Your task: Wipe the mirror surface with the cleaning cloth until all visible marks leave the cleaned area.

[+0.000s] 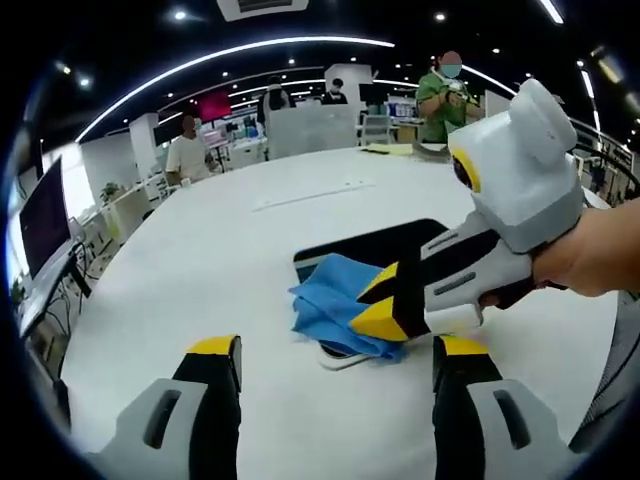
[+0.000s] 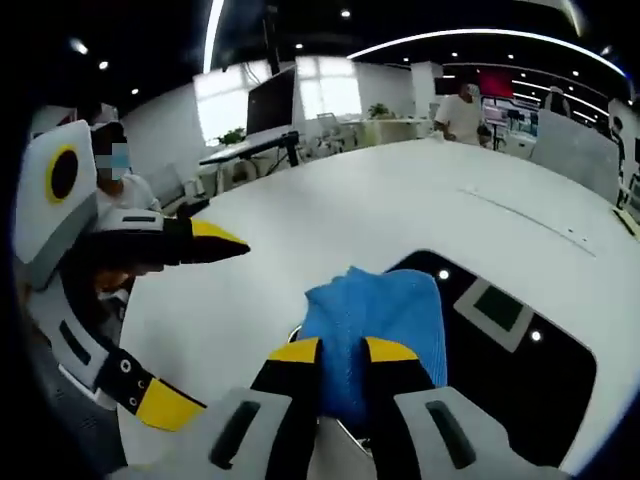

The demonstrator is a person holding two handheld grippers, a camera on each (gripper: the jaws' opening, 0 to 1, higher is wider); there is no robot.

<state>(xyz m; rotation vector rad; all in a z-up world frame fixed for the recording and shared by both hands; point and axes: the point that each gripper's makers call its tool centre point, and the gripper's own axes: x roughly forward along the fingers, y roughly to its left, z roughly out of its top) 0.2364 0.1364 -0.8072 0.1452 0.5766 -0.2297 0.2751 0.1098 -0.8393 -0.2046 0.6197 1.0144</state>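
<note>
I see a broad white table (image 1: 200, 270) under both grippers, with the dark mirror (image 2: 510, 350) lying flat on it. The blue cleaning cloth (image 2: 375, 320) sits bunched on the mirror's near end. My right gripper (image 2: 342, 352) reaches in low from the side, a hand (image 1: 590, 250) wrapped around its body, its yellow-tipped jaws pinched on the cloth and pressing it to the glass. My left gripper (image 1: 338, 350) hangs above the bare tabletop just short of the mirror, jaws spread wide with nothing between them.
</note>
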